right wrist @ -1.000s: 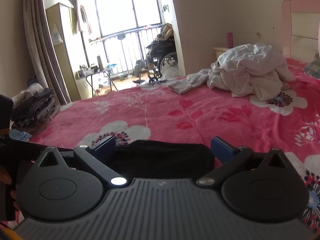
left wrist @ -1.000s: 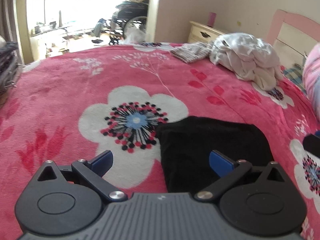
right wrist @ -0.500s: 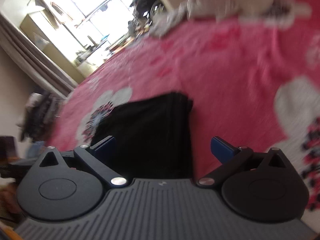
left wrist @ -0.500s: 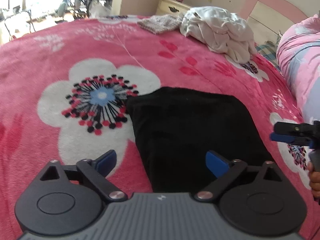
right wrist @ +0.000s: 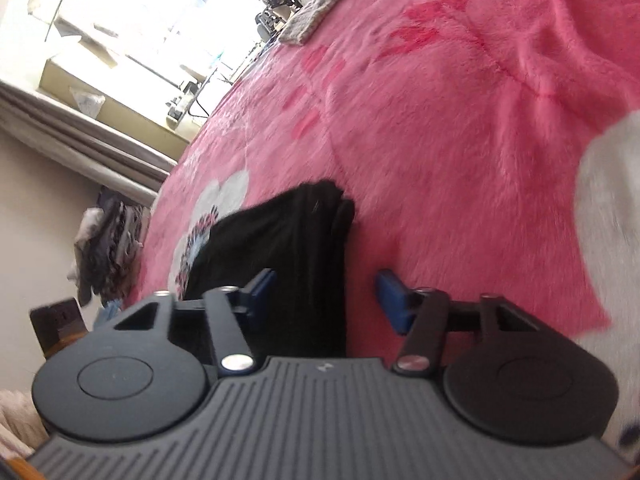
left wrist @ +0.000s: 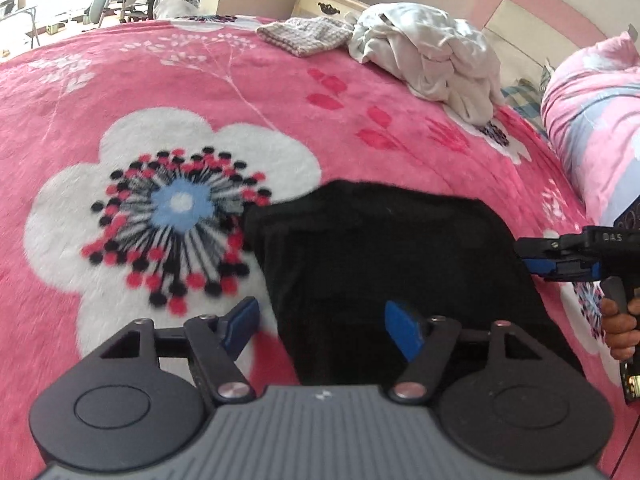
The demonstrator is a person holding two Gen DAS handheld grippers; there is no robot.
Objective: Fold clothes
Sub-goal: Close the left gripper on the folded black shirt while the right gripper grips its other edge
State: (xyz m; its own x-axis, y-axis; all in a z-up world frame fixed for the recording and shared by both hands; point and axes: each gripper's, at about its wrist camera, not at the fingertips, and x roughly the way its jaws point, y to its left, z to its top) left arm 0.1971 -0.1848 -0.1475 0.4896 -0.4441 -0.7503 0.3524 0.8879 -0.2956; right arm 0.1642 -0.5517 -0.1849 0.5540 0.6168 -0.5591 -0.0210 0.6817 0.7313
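Garment and tools on a bed. A black garment lies flat as a compact rectangle on the pink floral blanket, just right of the large white flower print; its layered right edge shows in the right wrist view, so it is already doubled at least once. The left gripper hovers over the near left edge of the cloth, fingers spread wide and holding nothing. The right gripper, turned on its side, straddles the near right edge, likewise wide apart and empty; the left wrist view shows it coming in from the right, held in a hand. Far off lie a heap of pale clothes and a small knitted piece.

The scene fits either a pause before a further fold or a finished fold about to be carried off.

Risks, as judged: a pinch that takes only the top layer would peel the stack open; the plush blanket pile could be caught along with the cloth; unequal lift on the two sides would skew the rectangle.
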